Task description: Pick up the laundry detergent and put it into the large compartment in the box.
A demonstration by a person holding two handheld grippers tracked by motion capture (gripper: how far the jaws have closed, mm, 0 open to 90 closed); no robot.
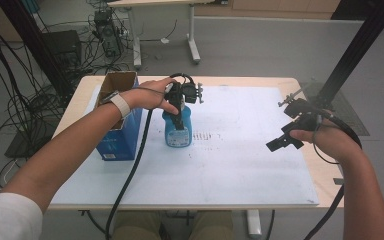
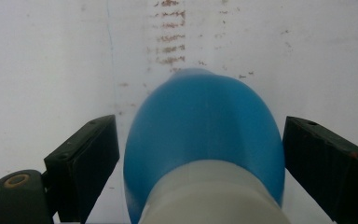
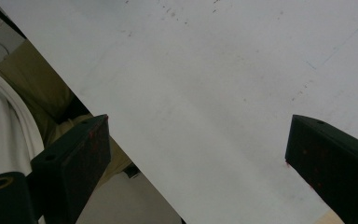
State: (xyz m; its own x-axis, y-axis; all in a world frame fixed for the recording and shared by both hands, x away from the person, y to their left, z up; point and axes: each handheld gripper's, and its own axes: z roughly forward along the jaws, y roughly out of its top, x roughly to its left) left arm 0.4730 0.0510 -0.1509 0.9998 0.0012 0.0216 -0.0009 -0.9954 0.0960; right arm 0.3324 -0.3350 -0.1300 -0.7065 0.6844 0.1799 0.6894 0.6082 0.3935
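Blue bottle (image 1: 178, 131) stands upright on white sheet (image 1: 240, 160) of table (image 1: 325, 177), just beside cardboard box (image 1: 117, 120). Left gripper (image 1: 180, 117) above bottle, jaws wide, one each side of bottle, small gap visible. Right gripper (image 1: 286, 141) well apart, above sheet, jaws wide, nothing between.

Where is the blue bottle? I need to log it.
In the high view the blue bottle stands left of centre on the white board, right of the cardboard box, between the left gripper's open jaws.
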